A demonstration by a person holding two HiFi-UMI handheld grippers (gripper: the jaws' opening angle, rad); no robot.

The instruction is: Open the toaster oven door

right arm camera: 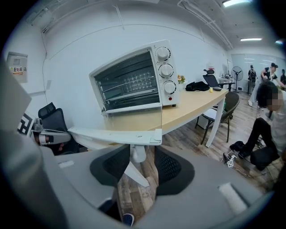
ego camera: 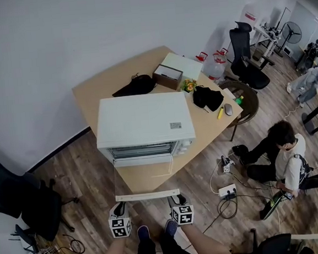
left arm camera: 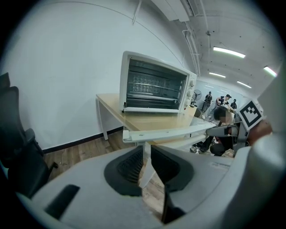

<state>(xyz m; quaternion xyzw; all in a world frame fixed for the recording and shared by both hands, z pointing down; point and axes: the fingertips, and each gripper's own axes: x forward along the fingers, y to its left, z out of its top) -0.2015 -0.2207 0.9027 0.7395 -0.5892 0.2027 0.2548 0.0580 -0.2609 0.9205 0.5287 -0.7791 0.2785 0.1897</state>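
Observation:
A white toaster oven [ego camera: 144,119] stands on the wooden table [ego camera: 90,96], its glass door [ego camera: 146,177] folded down flat toward me. The white door handle [ego camera: 148,195] runs across the door's near edge. My left gripper [ego camera: 120,209] is at the handle's left end. In the left gripper view its jaws [left arm camera: 146,154] are closed on the handle's white post, under the bar [left arm camera: 174,132]. My right gripper [ego camera: 178,200] is at the right end. There the jaws [right arm camera: 142,156] stand wide round the other post [right arm camera: 135,154], with a gap beside it.
Black bags [ego camera: 136,86], a cardboard box [ego camera: 168,75] and small items lie on the table behind the oven. A black office chair [ego camera: 18,197] stands at the left. At the right a person [ego camera: 280,152] sits on the floor among cables and a power strip [ego camera: 228,190].

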